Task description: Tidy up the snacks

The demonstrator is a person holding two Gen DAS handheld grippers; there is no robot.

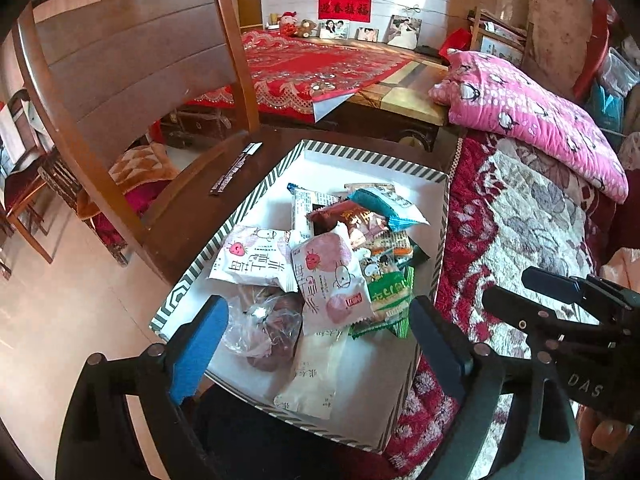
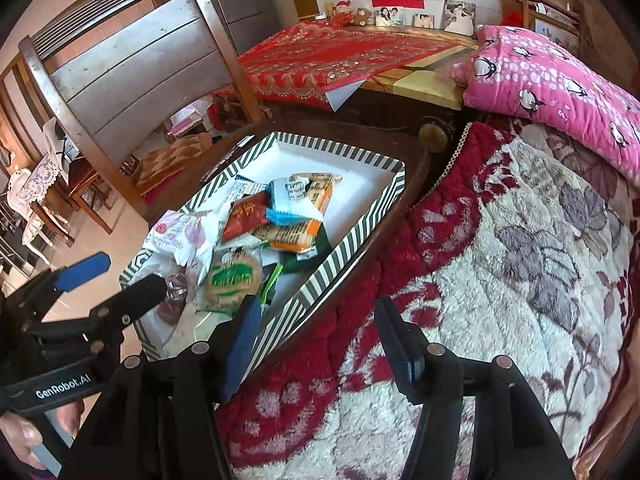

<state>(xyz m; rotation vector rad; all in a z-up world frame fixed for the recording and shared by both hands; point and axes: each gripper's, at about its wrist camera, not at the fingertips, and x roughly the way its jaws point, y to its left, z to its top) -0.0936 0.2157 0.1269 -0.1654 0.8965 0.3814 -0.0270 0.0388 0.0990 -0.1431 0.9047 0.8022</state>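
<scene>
A striped box with a white inside holds several snack packets on a dark wooden chair seat. Among them are white-pink packets, a green packet, a red-brown packet and a clear bag of dark snacks. My left gripper is open and empty, its blue-padded fingers spread over the near end of the box. The box also shows in the right wrist view. My right gripper is open and empty above the box's right edge and the blanket. The left gripper shows at the left of that view.
A red and cream floral blanket lies right of the box, with a pink penguin pillow behind it. The chair back rises at the left. A table with a red cloth stands beyond. A dark strip lies on the seat.
</scene>
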